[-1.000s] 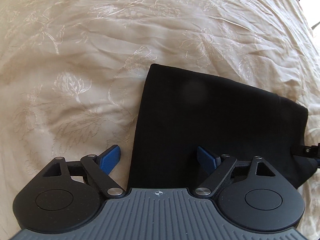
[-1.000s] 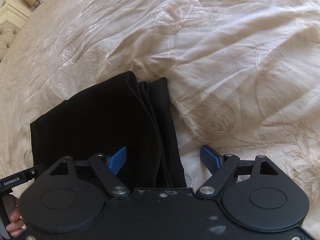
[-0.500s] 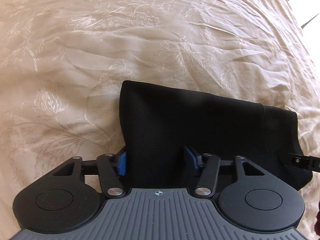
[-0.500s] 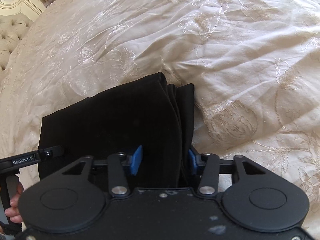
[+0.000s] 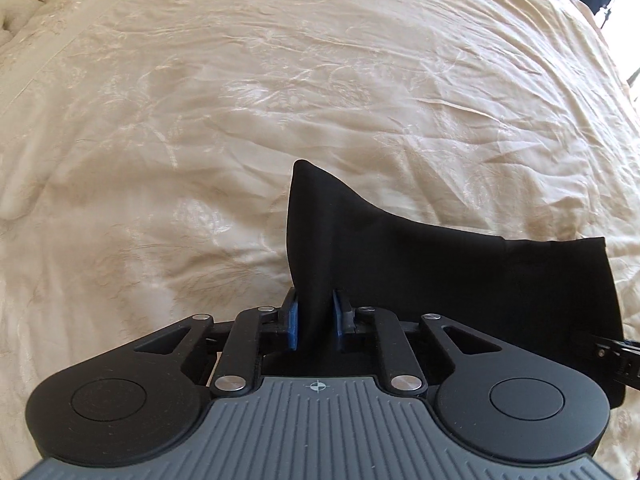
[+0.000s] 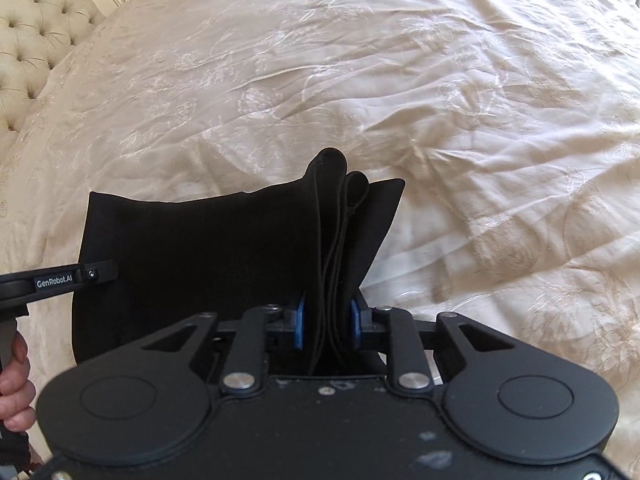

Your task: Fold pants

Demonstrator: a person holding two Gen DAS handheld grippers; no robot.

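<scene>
Low centre of both wrist views: black pants point(image 5: 440, 264), already folded into a thick bundle, raised off the cream bedspread point(image 5: 200, 120). Left tool point(image 5: 314, 320) has just been closing and is clamped on one end; right tool point(image 6: 327, 322) likewise, clamped on the layered edge point(image 6: 340, 240). Step in hand: likely carrying the bundle. Next move calls for both ends kept level so the layers stay stacked.
</scene>
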